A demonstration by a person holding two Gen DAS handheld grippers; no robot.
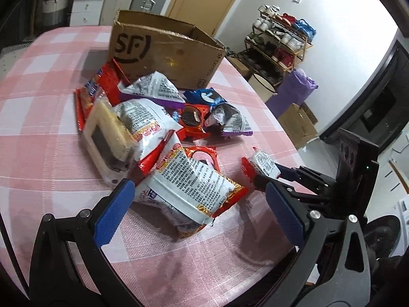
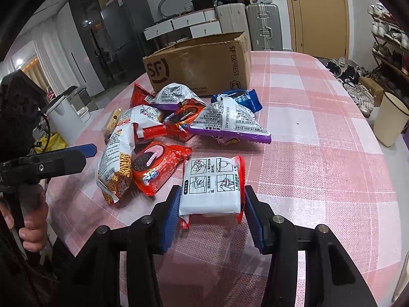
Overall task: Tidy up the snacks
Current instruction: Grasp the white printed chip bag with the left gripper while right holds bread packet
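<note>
A pile of snack packets lies on the pink checked tablecloth (image 1: 38,117) in front of an open cardboard SF box (image 1: 166,51), which also shows in the right wrist view (image 2: 202,64). My right gripper (image 2: 212,199) is shut on a small white and red packet (image 2: 213,184), which also shows in the left wrist view (image 1: 263,166), and the packet rests on the cloth. My left gripper (image 1: 199,204) is open, its blue pads on either side of a white and red noodle packet (image 1: 194,181). The left gripper also shows at the left of the right wrist view (image 2: 84,151).
Oreo packets (image 2: 158,166), purple-edged packets (image 2: 230,122) and a blue packet (image 2: 240,97) lie in the pile. A clear biscuit pack (image 1: 107,138) lies at its left. The table's right edge drops to a shoe rack (image 1: 278,43) and a purple bag (image 1: 294,89).
</note>
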